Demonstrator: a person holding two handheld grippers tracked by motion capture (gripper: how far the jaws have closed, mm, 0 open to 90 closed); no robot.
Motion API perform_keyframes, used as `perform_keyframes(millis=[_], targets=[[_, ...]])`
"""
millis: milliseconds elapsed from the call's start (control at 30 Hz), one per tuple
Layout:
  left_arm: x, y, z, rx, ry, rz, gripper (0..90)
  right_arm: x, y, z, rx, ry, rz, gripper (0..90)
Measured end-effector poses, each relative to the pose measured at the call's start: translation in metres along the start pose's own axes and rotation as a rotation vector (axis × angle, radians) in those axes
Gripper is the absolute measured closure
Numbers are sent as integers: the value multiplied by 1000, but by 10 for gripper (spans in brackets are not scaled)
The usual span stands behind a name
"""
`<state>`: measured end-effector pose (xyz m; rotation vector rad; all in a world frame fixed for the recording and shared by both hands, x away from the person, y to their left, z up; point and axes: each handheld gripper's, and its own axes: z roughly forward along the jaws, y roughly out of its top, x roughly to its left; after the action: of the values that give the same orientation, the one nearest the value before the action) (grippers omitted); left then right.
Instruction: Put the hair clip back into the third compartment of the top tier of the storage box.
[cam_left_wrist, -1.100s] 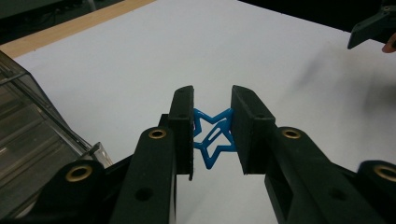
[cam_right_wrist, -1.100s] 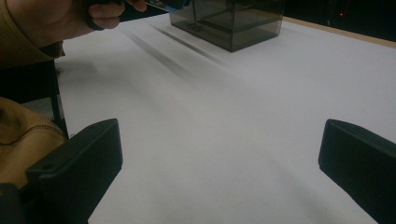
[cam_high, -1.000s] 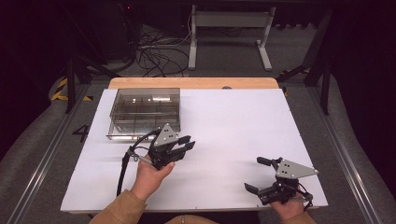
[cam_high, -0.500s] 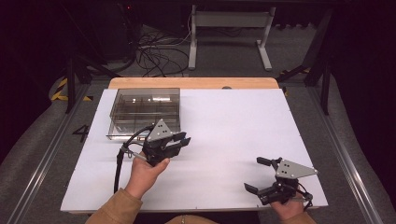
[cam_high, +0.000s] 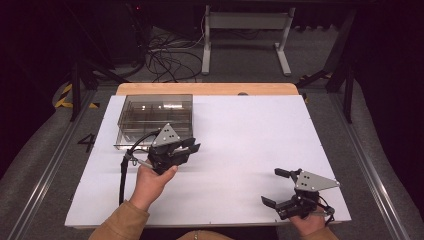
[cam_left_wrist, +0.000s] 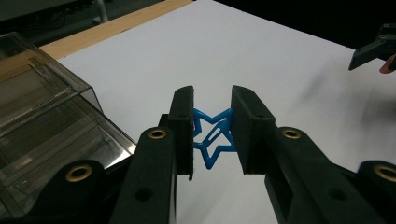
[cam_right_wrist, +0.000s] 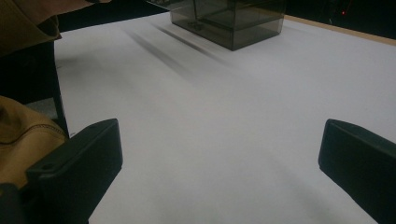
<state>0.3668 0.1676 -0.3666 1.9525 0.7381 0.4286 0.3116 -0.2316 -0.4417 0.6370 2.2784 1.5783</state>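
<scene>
A blue star-shaped clip (cam_left_wrist: 212, 136) is pinched between the two black jaws of my left gripper (cam_left_wrist: 212, 133), held above the white table. In the high view that left gripper (cam_high: 192, 145) sits just in front of a clear smoky plastic box (cam_high: 155, 118) with compartments, near its front right corner. The box (cam_left_wrist: 42, 126) lies at the left of the left gripper view, close beside the jaws. My right gripper (cam_high: 277, 187) rests near the table's front right edge, jaws wide apart with nothing between them; its fingers (cam_right_wrist: 79, 170) frame bare white surface.
The white table sheet (cam_high: 250, 135) spreads wide between the two grippers. A wooden strip (cam_high: 207, 89) runs along the far edge. Beyond it are cables (cam_high: 165, 60) on the floor and a metal stand (cam_high: 245, 30). A tan sleeve (cam_right_wrist: 23, 135) shows at left in the right gripper view.
My left gripper has moved a little back and left toward the box's front corner, still holding the clip. The right gripper has stayed put.
</scene>
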Motion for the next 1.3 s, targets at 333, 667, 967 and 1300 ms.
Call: perform_keyframes(millis=[333, 667, 967, 1300], targets=[[3, 2, -2, -5, 13, -6, 713, 0, 0, 0, 4, 2, 2, 3], [6, 3, -4, -7, 28, -9, 714, 0, 0, 0, 4, 2, 3, 3], [16, 4, -8, -5, 63, -26, 713, 0, 0, 1, 2, 4, 6, 4], [29, 3, -12, -2, 101, -53, 713, 0, 0, 1, 3, 5, 6, 3]])
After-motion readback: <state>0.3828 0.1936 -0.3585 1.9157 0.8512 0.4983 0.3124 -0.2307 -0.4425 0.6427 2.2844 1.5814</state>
